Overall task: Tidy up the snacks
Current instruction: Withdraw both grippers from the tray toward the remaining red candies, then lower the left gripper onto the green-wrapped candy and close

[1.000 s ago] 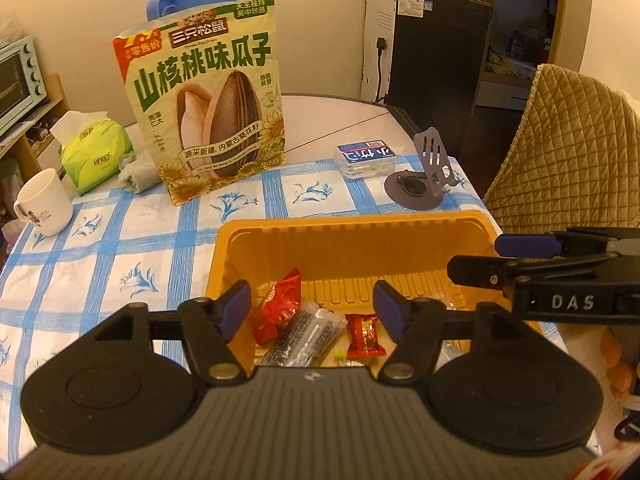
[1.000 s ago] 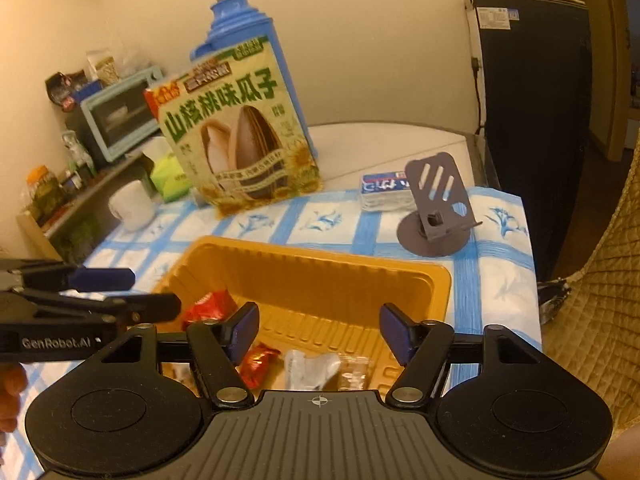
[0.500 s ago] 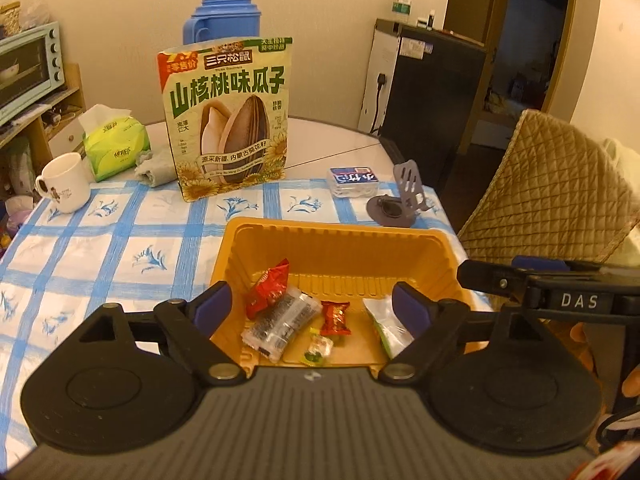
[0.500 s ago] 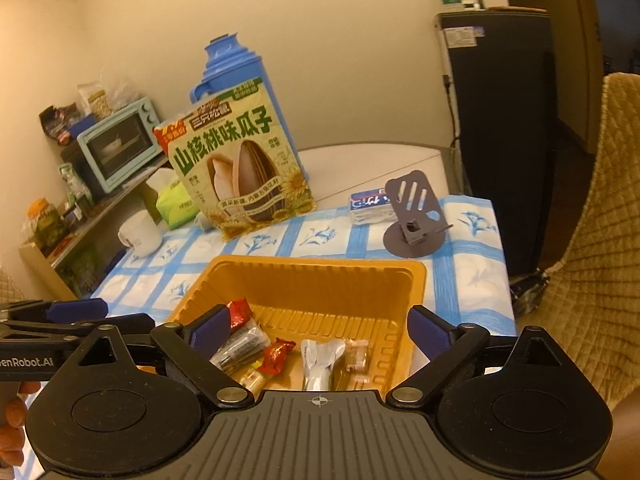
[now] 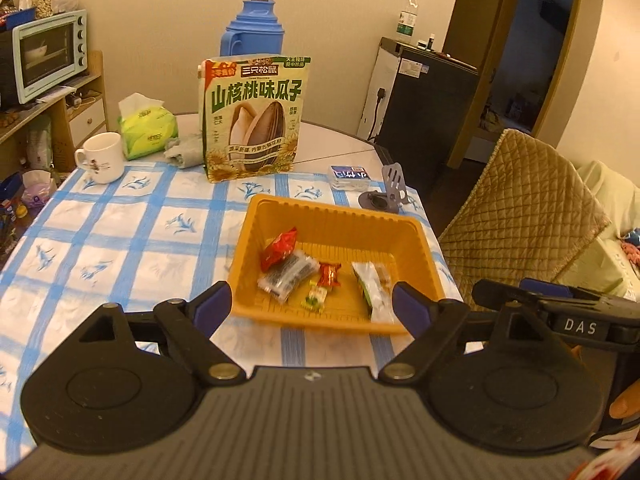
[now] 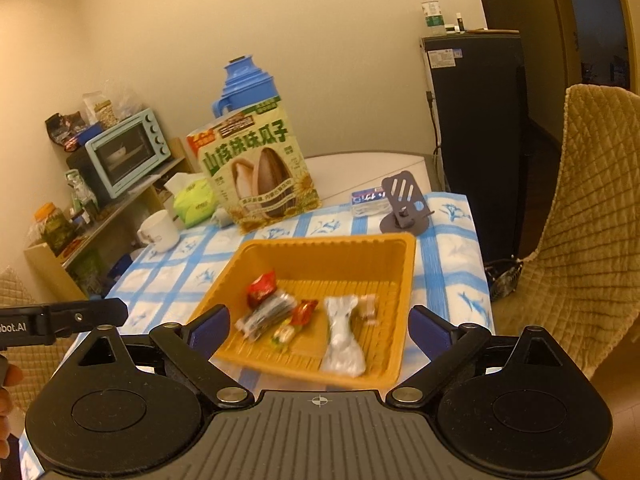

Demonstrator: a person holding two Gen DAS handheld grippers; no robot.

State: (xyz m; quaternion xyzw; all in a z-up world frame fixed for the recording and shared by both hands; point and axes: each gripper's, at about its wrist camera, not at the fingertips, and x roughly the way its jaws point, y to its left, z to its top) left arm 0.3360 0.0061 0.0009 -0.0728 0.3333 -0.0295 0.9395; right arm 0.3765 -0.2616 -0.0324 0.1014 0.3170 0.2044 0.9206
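Snacks sit gathered in the tray (image 5: 335, 216), so by my reading most of the sorting is already done. From the left wrist view I count a red packet (image 5: 279, 249) leaning toward the tray's left wall, a clear dark-filled packet (image 5: 289, 275) just below it and touching it, a small red candy (image 5: 329, 274), a little green-yellow candy (image 5: 315, 296) near the front wall, and a white-green packet (image 5: 373, 290) on the right side of the floor. A small pale piece lies just beside that last packet; I cannot tell what it is.

My left gripper (image 5: 311, 306) is spread wide with nothing between its fingers, hanging at the near edge of the tray. My right gripper (image 6: 318, 330) is likewise spread and empty; seen from its own camera the tray (image 6: 406, 280) lies ahead and below. Neither touches the tray or any snack.

What is left, I judge, is small. On the tablecloth (image 5: 120, 240) I see no loose small snacks outside the tray. The big seed bag (image 5: 254, 120) stands upright behind the tray, apart from it, and it looks too large to go in. A small blue-white box (image 5: 351, 175) lies near the phone stand (image 5: 386, 194); whether it counts as a snack I cannot say. If it does not, I would call the job finished or nearly so.
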